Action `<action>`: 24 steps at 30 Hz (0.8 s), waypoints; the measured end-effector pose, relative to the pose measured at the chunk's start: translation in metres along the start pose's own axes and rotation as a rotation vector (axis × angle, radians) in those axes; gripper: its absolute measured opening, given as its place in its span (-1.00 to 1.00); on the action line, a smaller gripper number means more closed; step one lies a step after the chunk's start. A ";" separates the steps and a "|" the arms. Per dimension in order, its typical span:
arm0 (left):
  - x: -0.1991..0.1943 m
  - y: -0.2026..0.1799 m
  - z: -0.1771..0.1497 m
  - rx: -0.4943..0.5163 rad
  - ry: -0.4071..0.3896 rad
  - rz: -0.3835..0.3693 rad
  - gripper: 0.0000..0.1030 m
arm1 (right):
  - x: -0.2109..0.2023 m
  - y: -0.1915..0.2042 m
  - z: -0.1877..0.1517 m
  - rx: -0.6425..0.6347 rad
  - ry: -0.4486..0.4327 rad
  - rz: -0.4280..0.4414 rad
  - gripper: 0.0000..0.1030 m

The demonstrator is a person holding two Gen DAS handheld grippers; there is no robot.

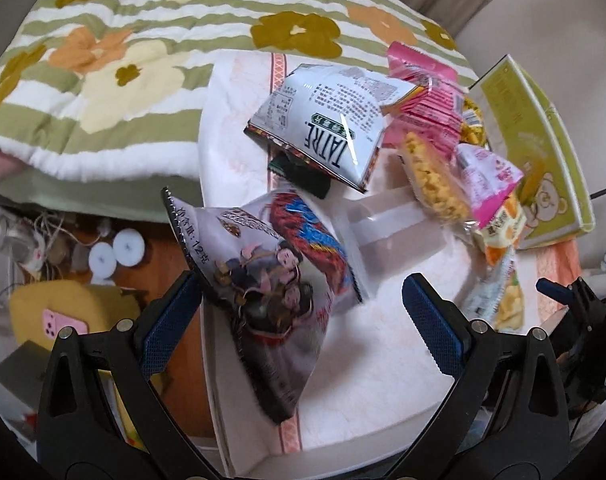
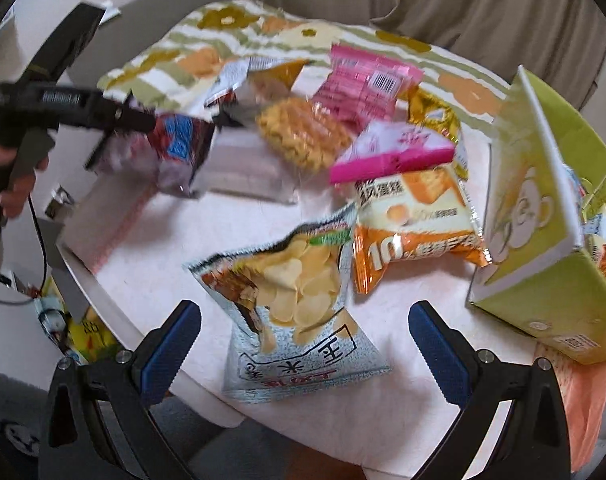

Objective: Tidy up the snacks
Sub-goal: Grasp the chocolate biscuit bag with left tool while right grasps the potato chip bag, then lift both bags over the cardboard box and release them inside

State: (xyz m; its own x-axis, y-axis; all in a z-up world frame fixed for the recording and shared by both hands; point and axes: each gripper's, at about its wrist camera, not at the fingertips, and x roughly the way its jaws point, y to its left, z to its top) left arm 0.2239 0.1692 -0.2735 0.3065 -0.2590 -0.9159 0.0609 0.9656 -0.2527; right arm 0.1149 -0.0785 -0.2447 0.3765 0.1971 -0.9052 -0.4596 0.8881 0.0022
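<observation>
Both hand-held grippers gape, holding nothing: left hand-held gripper (image 1: 301,312) straddles the glossy cartoon-print snack bag (image 1: 271,300) on the cloth-covered surface (image 1: 383,360); slick foil may slip when pinched.

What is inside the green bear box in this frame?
The green bear box stands open at its right side. A few printed snack wrappers show through the opening. How many there are and what lies deeper is hidden by the box walls.

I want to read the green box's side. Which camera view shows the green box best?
The right wrist view: the green box stands large, with its bear picture and open top visible. The left wrist view shows it smaller, at the far right edge.
</observation>
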 end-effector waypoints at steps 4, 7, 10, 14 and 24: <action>0.011 -0.002 0.006 0.038 0.000 0.033 0.94 | 0.017 0.009 -0.002 -0.070 0.028 -0.021 1.00; 0.020 -0.002 0.010 0.054 0.008 0.055 0.93 | 0.028 0.011 -0.003 -0.078 0.046 -0.004 1.00; 0.026 -0.004 0.012 0.083 0.011 0.086 0.93 | 0.035 0.012 -0.003 -0.073 0.053 0.010 1.00; 0.035 -0.007 0.012 0.129 0.019 0.146 0.79 | 0.040 0.011 -0.001 -0.068 0.060 0.016 1.00; 0.031 -0.005 0.008 0.178 0.004 0.222 0.35 | 0.048 0.009 0.007 -0.066 0.065 0.031 1.00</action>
State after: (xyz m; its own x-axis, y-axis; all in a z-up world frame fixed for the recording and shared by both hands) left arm 0.2403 0.1566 -0.2980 0.3273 -0.0407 -0.9440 0.1585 0.9873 0.0124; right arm 0.1340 -0.0579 -0.2855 0.3097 0.1948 -0.9307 -0.5227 0.8525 0.0045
